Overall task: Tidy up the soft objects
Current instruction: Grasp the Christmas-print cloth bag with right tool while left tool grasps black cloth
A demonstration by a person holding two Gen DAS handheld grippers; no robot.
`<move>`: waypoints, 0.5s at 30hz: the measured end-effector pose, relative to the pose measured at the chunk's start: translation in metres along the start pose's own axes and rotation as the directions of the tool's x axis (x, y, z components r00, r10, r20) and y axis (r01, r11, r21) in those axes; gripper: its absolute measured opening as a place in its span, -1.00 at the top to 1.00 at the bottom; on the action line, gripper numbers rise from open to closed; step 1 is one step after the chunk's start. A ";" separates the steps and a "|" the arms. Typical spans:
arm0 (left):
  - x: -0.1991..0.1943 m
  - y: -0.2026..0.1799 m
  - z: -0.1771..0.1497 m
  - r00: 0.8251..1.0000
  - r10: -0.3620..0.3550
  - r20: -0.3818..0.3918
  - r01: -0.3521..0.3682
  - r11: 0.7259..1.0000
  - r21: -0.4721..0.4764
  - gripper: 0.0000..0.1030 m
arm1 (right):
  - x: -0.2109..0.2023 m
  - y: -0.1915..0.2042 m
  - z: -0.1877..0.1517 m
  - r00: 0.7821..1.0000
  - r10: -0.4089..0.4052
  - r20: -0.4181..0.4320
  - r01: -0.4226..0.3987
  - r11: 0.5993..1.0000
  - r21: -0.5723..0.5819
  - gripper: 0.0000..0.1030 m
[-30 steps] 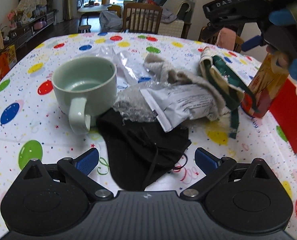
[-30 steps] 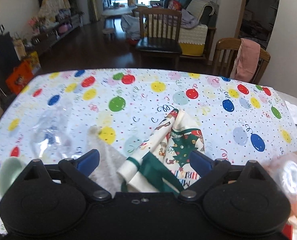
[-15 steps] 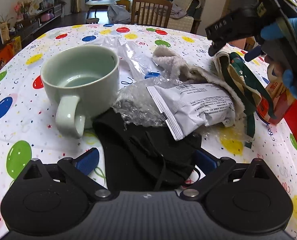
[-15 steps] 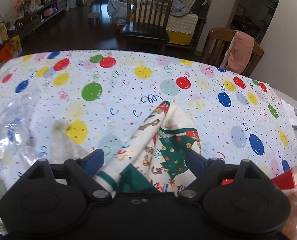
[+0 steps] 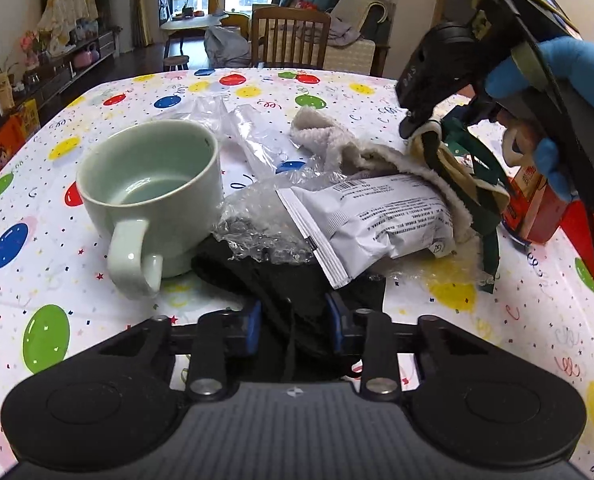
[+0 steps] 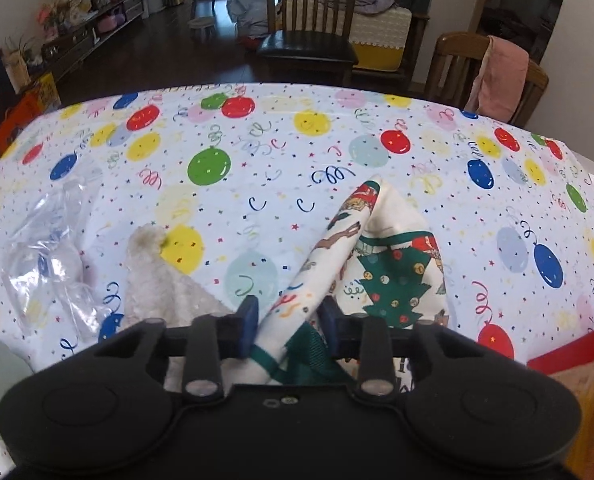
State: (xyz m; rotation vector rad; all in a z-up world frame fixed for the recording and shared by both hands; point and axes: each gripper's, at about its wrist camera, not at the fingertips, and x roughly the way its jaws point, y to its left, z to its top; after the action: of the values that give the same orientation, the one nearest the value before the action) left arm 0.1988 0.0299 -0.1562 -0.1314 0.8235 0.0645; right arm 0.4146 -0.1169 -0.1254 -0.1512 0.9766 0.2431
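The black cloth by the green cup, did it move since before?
No. The black cloth lies beside the green cup as before; the left gripper has just been closing and now pinches it.

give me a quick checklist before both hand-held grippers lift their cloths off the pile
1. Left hand-held gripper pinches the black cloth: ok; jaws just closed.
2. Right hand-held gripper pinches the Christmas print cloth: ok; jaws just closed.
3. Black cloth free of load: not ok, silver packet and bubble wrap lie on it.
4. Green mug clear of the black cloth: cannot tell.
5. Fleece cloth clear of right jaws: ok.
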 end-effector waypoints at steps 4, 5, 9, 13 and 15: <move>-0.003 0.005 0.001 1.000 -0.016 0.011 0.016 1.000 -0.022 0.75 | -0.012 -0.003 -0.001 0.999 0.022 0.023 -0.022 1.000 -0.004 0.66; -0.004 0.006 0.001 1.000 -0.017 0.015 0.017 1.000 -0.022 0.76 | -0.016 -0.004 -0.002 0.999 0.033 0.030 -0.034 0.999 0.005 0.69; -0.009 0.006 0.001 0.999 -0.037 0.020 0.037 0.999 -0.022 0.79 | -0.036 -0.006 -0.007 0.996 0.074 0.059 -0.074 0.997 0.004 0.77; -0.014 0.009 0.000 0.998 -0.058 0.026 0.059 0.998 -0.032 0.82 | -0.059 -0.010 -0.016 0.990 0.111 0.089 -0.113 0.993 0.018 0.78; -0.019 0.011 -0.001 0.997 -0.066 0.033 0.067 0.997 -0.035 0.83 | -0.073 -0.012 -0.022 0.986 0.131 0.108 -0.133 0.991 0.015 0.78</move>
State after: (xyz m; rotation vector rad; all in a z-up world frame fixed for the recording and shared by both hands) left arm 0.1837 0.0409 -0.1436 -0.1910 0.7855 0.0185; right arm 0.3606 -0.1432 -0.0764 -0.0530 0.8838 0.3583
